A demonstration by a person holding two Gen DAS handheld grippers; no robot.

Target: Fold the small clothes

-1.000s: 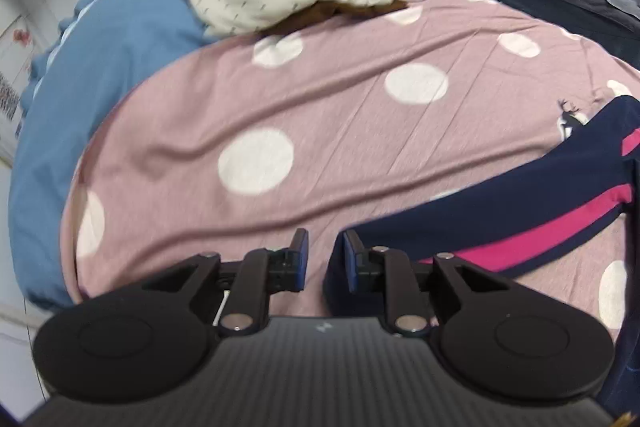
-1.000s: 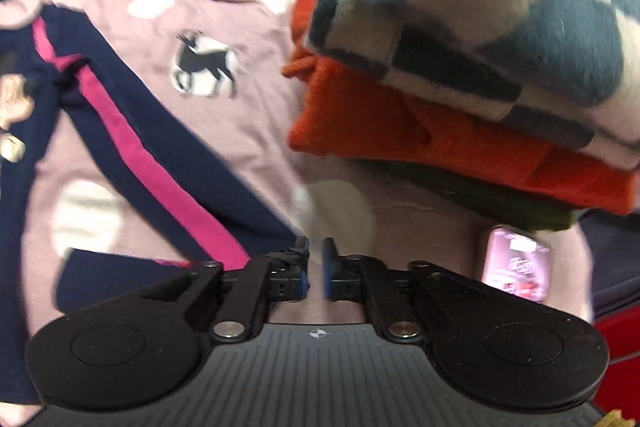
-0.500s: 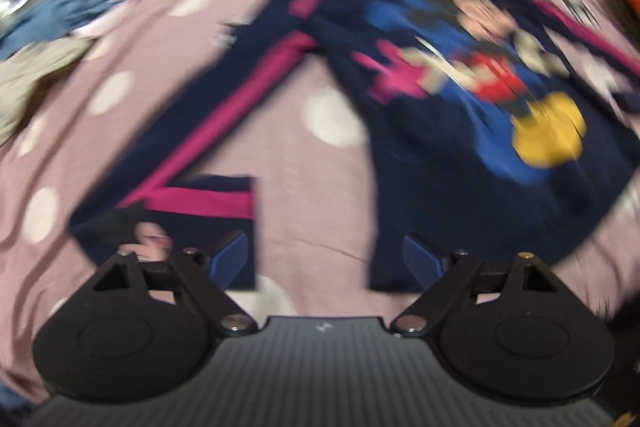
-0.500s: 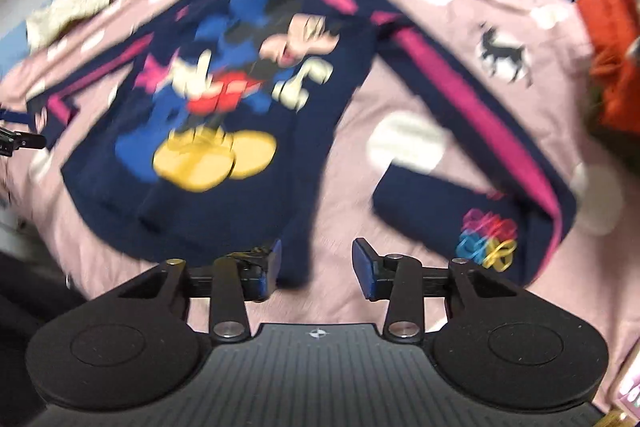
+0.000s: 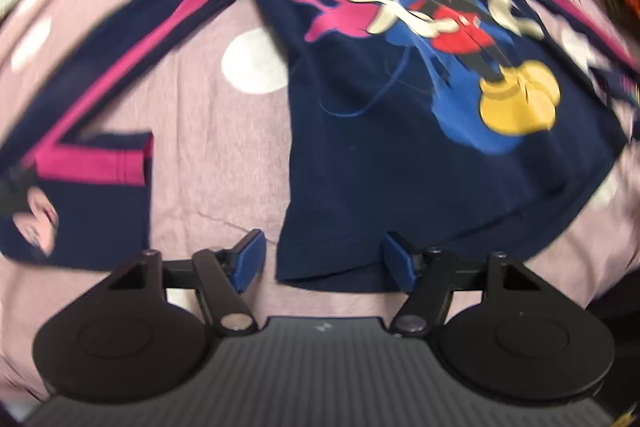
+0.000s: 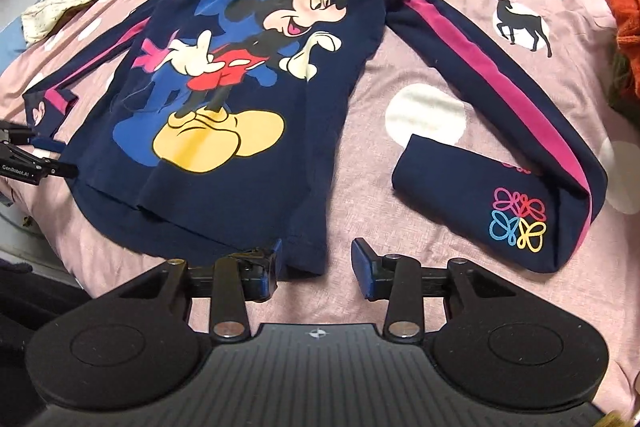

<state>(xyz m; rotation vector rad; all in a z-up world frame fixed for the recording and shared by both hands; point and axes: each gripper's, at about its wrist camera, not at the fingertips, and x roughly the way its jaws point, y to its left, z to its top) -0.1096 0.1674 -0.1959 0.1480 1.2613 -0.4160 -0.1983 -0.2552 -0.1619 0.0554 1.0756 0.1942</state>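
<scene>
shirt spread flat on bed, cuffs tucked for folding | left tool, right tool wide, empty, straddling hem corners; left jaws just narrowed

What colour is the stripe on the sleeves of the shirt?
Pink, on the navy shirt; the right wrist view shows it best.

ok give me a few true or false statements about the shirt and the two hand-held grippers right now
1. The navy shirt lies print side up on the pink bedsheet. True.
2. The right hand-held gripper is clamped on the hem. False: its jaws stand open at the hem corner, pressing nothing.
3. Both sleeve ends are folded back. True: right sleeve and left sleeve.
4. The left hand-held gripper holds a sleeve. False: open over the hem corner.
5. The shirt is folded in half. False: the body lies flat.
</scene>
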